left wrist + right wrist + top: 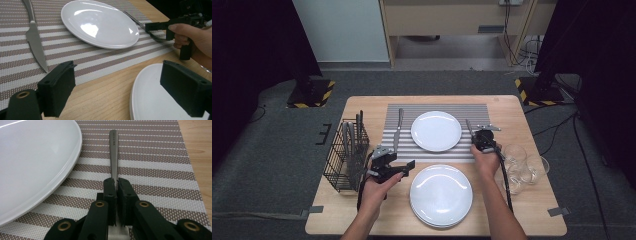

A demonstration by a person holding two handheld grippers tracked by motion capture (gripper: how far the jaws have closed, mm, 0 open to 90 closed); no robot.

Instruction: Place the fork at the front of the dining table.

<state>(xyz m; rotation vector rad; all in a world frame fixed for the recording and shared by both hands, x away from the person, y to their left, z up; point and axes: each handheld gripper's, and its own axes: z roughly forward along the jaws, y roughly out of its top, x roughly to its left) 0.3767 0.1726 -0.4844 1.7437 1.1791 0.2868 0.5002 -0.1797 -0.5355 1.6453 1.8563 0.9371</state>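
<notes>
Now placing fork [114, 157]: my right gripper [116, 183] clamps it on mat [160, 170], right of plate [32, 165]. Left gripper [125, 85] wide, idle. Next I release, lift clear.

Lab or recording studio, not home. Small wooden table [512, 107] stands alone on grey carpet [272, 150], black curtains [252, 40] at both sides. Stand bases marked with yellow-black hazard tape [314, 95], loose cables [524, 55] on floor, tape tabs at table corners. Dining set-up staged: striped placemat [437, 107], plates, cutlery basket [344, 155].
</notes>
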